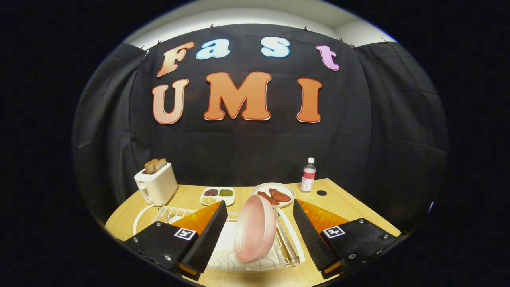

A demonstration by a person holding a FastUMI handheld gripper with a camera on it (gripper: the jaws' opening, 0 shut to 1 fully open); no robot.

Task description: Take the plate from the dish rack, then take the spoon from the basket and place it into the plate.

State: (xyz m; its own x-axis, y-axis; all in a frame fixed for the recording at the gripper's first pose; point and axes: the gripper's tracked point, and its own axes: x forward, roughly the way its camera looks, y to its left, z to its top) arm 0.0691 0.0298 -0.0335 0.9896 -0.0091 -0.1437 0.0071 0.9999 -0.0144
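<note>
Plate [255,227], pink and deep like a shallow bowl, stands on edge in the white wire rack [291,249], tilted a little, its hollow side turned toward the left finger. It sits in the gap between the two fingers of the gripper [259,231], touching neither as far as the view shows. The gripper is wide open and holds nothing: the left finger [209,235] and the right finger [308,235], both with black ribbed pads and orange backs, stand on either side of the plate with clear space left and right of it. Each finger carries a small square black-and-white marker on its black base.

The rack rests on a light wooden table [358,213], lying under and between the fingers; its far end shows beyond the left finger, where thin wires rise. A white cord [139,217] curves across the table just left of the rack.

Beyond the plate, further back on the table, sits a white dish [274,194] with reddish-brown pieces of food on it. Just left of it is a small white tray [217,195] with three compartments holding dark, green and pale grains. Further left, near the table's back corner, stands a white toaster [156,184] with two slices of toast [155,165] sticking up from its slots. To the right of the dish stands a clear bottle [308,175] with a white cap and a red-and-white label, and just beside it a small dark round hole or disc [321,193] in the tabletop; which it is cannot be told.
</note>
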